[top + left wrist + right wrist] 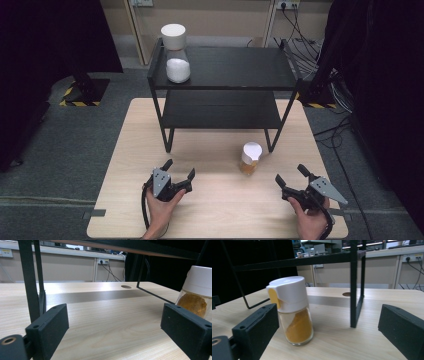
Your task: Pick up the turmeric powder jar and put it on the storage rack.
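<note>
A spice jar [250, 158] with a white cap and orange powder is seen upright on the desk [125, 150], right of centre in the high view, just in front of the black shelf rack [220, 85]. The right gripper [292, 177] is held to its lower right, fingers spread wide and empty. The left gripper [178, 171], at lower centre-left, is likewise wide open, nothing held.

Black two-jaw grippers [179, 170] [291, 176]; grey three-cornered top plates; black trailing cables; screw-holed pads [51, 321]
</note>
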Available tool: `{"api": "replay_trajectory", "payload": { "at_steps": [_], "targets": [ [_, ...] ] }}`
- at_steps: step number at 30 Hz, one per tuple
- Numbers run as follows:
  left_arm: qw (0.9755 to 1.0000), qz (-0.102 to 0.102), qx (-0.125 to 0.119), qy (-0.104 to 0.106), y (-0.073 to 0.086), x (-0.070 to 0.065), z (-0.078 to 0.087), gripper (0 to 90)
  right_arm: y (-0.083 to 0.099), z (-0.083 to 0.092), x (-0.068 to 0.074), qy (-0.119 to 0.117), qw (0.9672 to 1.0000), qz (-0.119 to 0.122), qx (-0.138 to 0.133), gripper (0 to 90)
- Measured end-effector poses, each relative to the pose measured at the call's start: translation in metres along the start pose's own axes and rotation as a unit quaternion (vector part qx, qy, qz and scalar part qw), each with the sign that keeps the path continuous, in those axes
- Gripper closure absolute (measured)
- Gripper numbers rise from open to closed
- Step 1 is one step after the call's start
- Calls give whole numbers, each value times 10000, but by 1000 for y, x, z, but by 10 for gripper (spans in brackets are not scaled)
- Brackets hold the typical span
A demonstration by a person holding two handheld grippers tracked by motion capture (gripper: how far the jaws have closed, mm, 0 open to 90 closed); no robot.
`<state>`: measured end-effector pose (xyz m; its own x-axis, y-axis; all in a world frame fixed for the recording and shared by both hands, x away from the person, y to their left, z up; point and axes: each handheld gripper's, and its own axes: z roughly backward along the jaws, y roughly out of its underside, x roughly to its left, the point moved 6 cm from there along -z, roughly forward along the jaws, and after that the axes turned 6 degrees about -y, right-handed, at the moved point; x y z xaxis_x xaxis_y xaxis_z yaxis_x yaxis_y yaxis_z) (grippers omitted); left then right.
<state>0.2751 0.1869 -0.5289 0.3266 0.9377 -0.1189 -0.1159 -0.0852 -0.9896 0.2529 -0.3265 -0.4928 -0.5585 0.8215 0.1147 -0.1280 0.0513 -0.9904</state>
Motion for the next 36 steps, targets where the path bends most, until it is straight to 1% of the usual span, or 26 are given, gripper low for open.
{"api": "replay_trajectory", "payload": {
  "at_steps": [8, 13, 18, 22, 24, 29, 32, 36],
  "targets": [
    [10000, -18, -9, 5, 0, 0, 0, 71, -2, -19, 12, -98, 9999, 28, 19, 34],
    [10000, -26, -10, 14, 0, 0, 0, 70, -4, -32, 23, -78, 9999, 76, -21, 36],
    [10000, -18, -22, 8, 1, 0, 0, 70, -8, -48, 34, -140, 9998, 99, -80, 38],
    [10000, -24, -26, 3, 1, -1, 0, 70, -7, -62, 41, -175, 9998, 102, -72, 42],
    [10000, -20, -24, 5, 1, 0, 0, 70, -6, -67, 44, -177, 9998, 125, -49, 47],
    [10000, -10, -25, 15, 1, 0, 0, 70, -3, -81, 48, -171, 9998, 74, 3, 63],
    [10000, -5, -22, 13, 1, 0, 0, 70, -2, -87, 50, -132, 9999, 95, 48, 75],
    [10000, -8, -32, 12, 1, 0, 1, 70, -1, -94, 51, -100, 9998, 129, 92, 118]
  ]
}}
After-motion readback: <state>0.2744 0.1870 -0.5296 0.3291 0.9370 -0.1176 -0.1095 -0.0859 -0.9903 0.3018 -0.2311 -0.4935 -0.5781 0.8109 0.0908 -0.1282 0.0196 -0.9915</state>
